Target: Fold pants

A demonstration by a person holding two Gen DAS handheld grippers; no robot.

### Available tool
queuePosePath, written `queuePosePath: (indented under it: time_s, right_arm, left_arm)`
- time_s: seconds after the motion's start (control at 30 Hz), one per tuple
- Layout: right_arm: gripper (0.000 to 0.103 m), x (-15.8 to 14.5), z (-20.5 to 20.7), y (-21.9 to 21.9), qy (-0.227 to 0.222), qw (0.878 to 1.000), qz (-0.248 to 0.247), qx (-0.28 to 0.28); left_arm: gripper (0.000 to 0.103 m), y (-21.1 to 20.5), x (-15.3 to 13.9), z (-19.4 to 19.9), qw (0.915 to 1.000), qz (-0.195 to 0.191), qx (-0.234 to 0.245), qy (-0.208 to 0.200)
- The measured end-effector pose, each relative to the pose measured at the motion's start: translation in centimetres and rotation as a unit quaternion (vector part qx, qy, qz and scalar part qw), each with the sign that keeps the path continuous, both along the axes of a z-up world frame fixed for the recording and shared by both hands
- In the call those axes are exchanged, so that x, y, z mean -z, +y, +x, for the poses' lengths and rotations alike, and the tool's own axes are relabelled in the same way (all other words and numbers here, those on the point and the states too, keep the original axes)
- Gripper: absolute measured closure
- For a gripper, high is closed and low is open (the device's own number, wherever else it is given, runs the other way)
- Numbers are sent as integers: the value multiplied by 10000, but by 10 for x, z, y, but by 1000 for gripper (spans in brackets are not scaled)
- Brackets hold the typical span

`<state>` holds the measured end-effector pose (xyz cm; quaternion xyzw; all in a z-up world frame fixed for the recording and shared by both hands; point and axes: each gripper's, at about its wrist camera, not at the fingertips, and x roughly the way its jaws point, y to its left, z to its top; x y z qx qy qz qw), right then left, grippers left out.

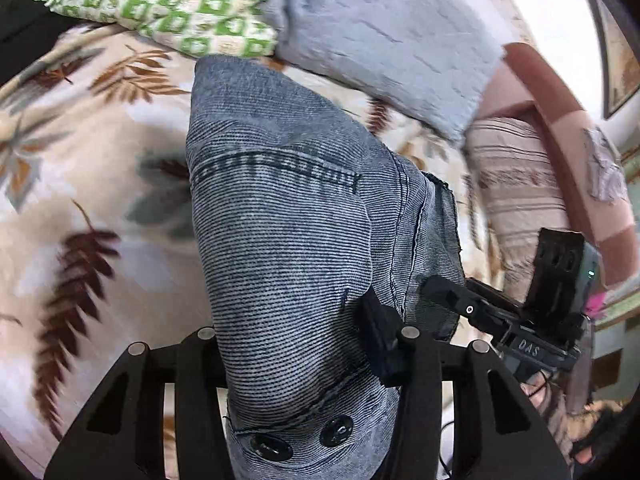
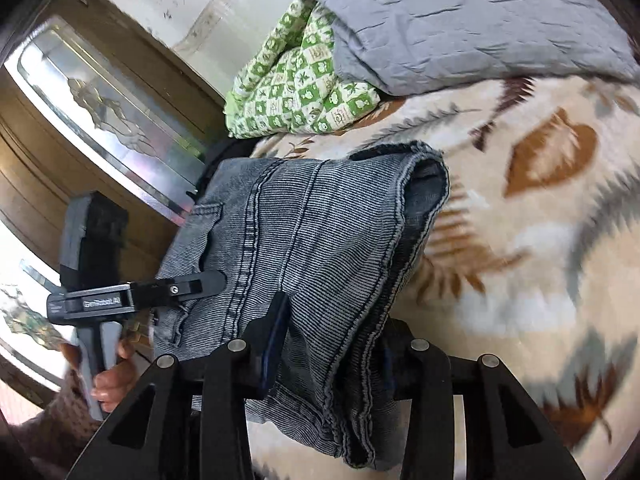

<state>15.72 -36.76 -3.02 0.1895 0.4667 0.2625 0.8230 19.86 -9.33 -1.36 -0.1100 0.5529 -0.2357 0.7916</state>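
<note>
The pants [image 1: 288, 216] are grey-blue denim, folded into a thick bundle and held above the leaf-print blanket [image 1: 80, 184]. My left gripper [image 1: 304, 344] is shut on the waistband end, with two snap buttons [image 1: 304, 440] showing near its base. My right gripper [image 2: 332, 344] is shut on the other side of the pants [image 2: 312, 232], where several hem layers bunch between the fingers. Each gripper shows in the other's view: the right one [image 1: 500, 320] at the bundle's right edge, the left one [image 2: 160, 292] at its left edge.
A green-and-white checked quilt [image 1: 172, 4] and a grey blanket [image 1: 380, 28] lie at the far side of the bed. A striped cushion [image 1: 516, 192] and brown headboard [image 1: 560, 112] are to the right. A wooden cabinet with glass panels [image 2: 100, 120] stands beside the bed.
</note>
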Motion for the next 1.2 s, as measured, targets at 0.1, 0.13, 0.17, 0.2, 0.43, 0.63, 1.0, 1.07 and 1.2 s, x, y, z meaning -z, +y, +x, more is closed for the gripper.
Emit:
queuePosePath:
  time_s: [0.1, 0.13, 0.17, 0.2, 0.43, 0.63, 1.0, 1.07, 1.2]
  right_arm:
    - [61, 16, 25, 24, 45, 9994, -345, -16]
    - [61, 22, 31, 28, 70, 9989, -468, -6]
    - [60, 31, 37, 33, 112, 9976, -682, -3]
    - [59, 42, 46, 41, 164, 9944, -1045, -36]
    - [29, 38, 32, 22, -25, 9820, -1859, 337]
    - [0, -7, -6, 23, -118, 9690, -2353, 745]
    - [0, -38, -112, 40, -558, 9482, -2955, 1027]
    - [0, -41, -127, 42, -651, 9439, -3055, 1071]
    - [0, -44, -151, 47, -778, 9391, -3194, 999]
  left_arm:
    - [55, 5, 21, 21, 9997, 176, -136, 120]
    - [54, 7, 32, 27, 9993, 248, -199, 189]
    - [51, 8, 41, 32, 9988, 340, -244, 258]
    - [45, 10, 55, 36, 9976, 506, -298, 360]
    - [17, 18, 52, 14, 9923, 1001, -706, -156]
    - [17, 12, 20, -32, 9739, 1862, -759, -1053]
    - [17, 32, 10, -119, 9619, 2060, -1200, -1341]
    - [17, 34, 10, -132, 9587, 2175, -1198, -1385]
    - [17, 35, 9, -151, 9573, 2251, -1196, -1364]
